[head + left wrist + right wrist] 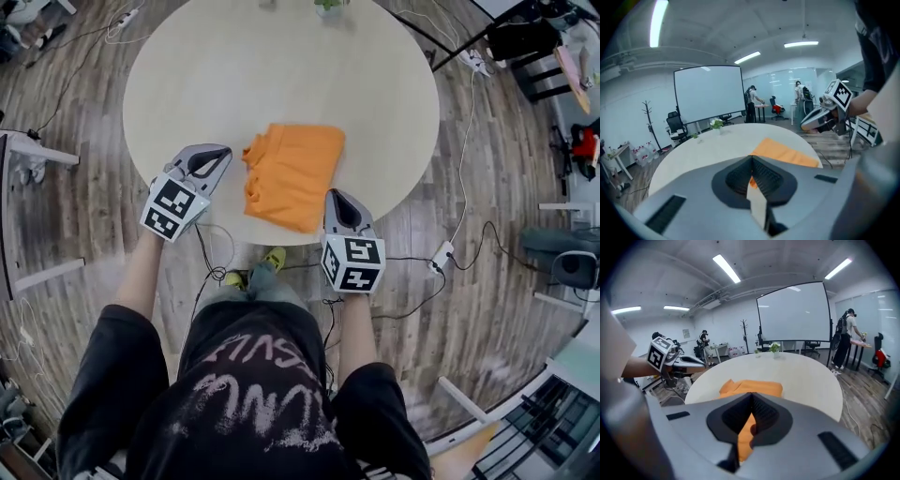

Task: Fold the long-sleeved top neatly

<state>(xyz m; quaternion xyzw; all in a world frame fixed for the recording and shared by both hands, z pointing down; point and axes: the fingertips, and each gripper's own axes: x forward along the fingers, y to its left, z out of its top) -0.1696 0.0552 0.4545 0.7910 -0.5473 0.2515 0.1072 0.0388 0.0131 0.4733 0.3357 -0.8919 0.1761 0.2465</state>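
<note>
The wood-plank floor [84,187], strewn with cables, fills the head view, and the pale round table [281,66] takes up the upper middle of that frame. At the bottom edge stands the person in a black printed T-shirt [253,394], both forearms reaching toward the table's near rim. The orange long-sleeved top [292,173] lies on the near part of the table, at the frame's centre. It is folded into a compact, roughly rectangular bundle, with its left edge bunched and its lower corner close to the rim. The left gripper [223,153] hangs just to the left of that bunched edge. Seen from its own view, its jaws are pressed together at the tips with nothing between them, and the orange cloth shows only beyond them on the tabletop. The right gripper [337,197] sits at the top's lower right, over the table's rim. Its jaws are likewise clenched and empty. Each gripper's view shows the other one up in the air, clear of the cloth. A small potted plant [775,347] stands at the table's far edge.
</note>
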